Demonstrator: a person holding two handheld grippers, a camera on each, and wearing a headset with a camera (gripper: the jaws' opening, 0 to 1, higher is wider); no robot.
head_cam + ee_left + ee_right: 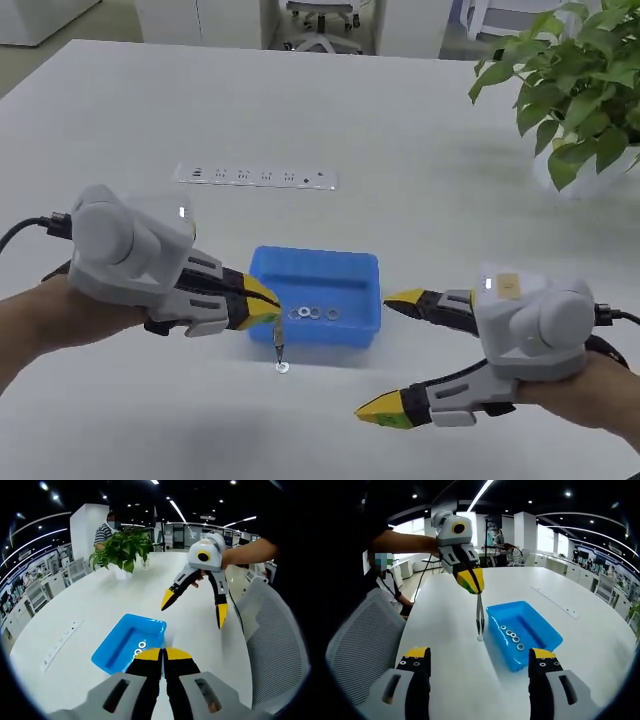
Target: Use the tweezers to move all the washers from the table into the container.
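head view: above, looks down and forward | gripper views: low, near, face each other | shared: shallow blue plastic container (315, 260)

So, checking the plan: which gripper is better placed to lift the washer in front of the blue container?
Left. The left gripper is shut on the tweezers, tips at the washer; the right gripper is open and empty.

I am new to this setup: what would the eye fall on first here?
The bright blue container sits centrally, washers inside. Beside its near edge, the left gripper is shut on tweezers, tips at a lone washer on the table. The right gripper is open, to the right.
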